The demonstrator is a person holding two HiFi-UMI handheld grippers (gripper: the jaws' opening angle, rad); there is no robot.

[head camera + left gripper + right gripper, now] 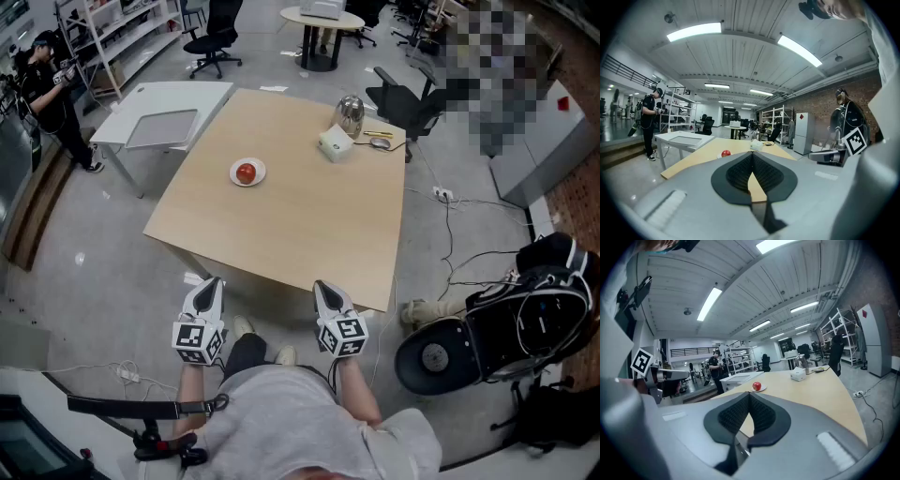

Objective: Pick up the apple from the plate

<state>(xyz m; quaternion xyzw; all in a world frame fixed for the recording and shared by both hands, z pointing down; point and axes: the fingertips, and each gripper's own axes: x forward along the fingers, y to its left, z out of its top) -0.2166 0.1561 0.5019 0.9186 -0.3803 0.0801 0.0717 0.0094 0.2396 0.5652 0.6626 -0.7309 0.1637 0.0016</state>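
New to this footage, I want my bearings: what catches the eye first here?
A red apple sits on a white plate, left of centre on the pale wooden table. Just short of the table's near edge, the left hand-held gripper and right hand-held gripper hover shut and empty.

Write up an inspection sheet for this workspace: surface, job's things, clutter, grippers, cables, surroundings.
Surface: wooden table, mostly bare.
Job's things: red apple sits on the white plate, toward the table's far left, untouched.
Clutter: white box, metal jug and small items at the far edge.
Grippers: left gripper and right gripper are both shut and empty, by the table's near edge, well short of the apple.
Cables: cable runs over the floor from a power strip, right of the table.
Surroundings: white desk at left, office chair behind the table, a person by the shelves, black bags on the floor at right.
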